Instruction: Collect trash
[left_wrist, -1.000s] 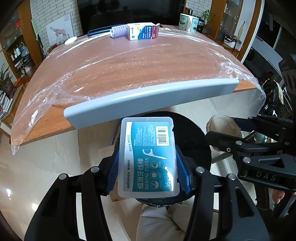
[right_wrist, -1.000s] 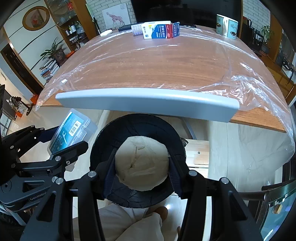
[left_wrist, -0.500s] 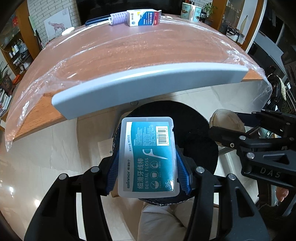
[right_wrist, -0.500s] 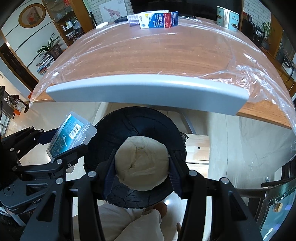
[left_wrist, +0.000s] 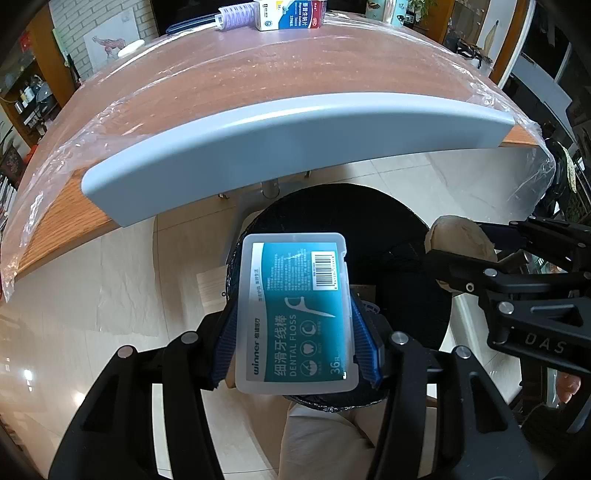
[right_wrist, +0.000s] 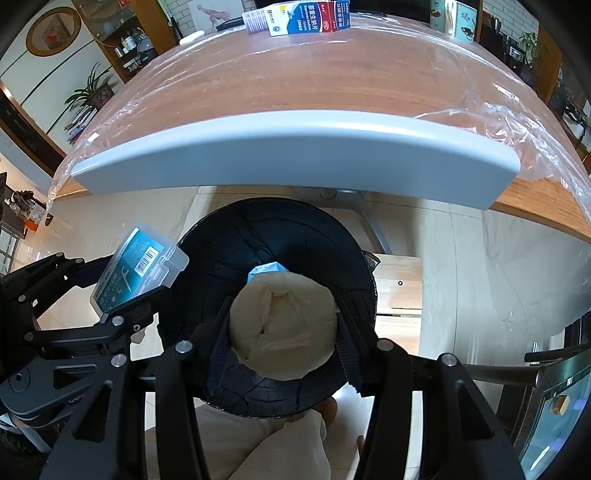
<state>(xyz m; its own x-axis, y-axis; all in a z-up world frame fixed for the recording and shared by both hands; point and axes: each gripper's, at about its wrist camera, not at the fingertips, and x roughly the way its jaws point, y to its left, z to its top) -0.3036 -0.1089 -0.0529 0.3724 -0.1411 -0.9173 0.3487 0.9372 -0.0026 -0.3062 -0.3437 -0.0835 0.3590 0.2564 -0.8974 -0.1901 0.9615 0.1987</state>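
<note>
A wooden table (left_wrist: 295, 74) covered with clear plastic film fills the upper part of both views, with a grey-blue edge strip (left_wrist: 295, 129) along its near side; below it is a pale tiled floor, and on it stands a black bin (left_wrist: 399, 236).

In the left wrist view, the left gripper (left_wrist: 293, 332) is clamped on a dental floss box (left_wrist: 293, 310), its blue pads pressing the two long sides. The box hangs over the near-left part of the bin opening. The right gripper (left_wrist: 458, 254) comes in from the right, holding a crumpled tissue ball (left_wrist: 458, 240) above the bin's right rim.

In the right wrist view, the right gripper (right_wrist: 282, 328) is closed on the tissue ball (right_wrist: 282, 325), which sits right above the middle of the bin (right_wrist: 277, 229). Something light blue (right_wrist: 267, 269) already lies inside. The floss box (right_wrist: 138, 269) is at the bin's left edge.

I think the step now is dropping. The tissue can be released where it is. The box should go a little more toward the centre first, because it overlaps the rim and may bounce out.
</note>
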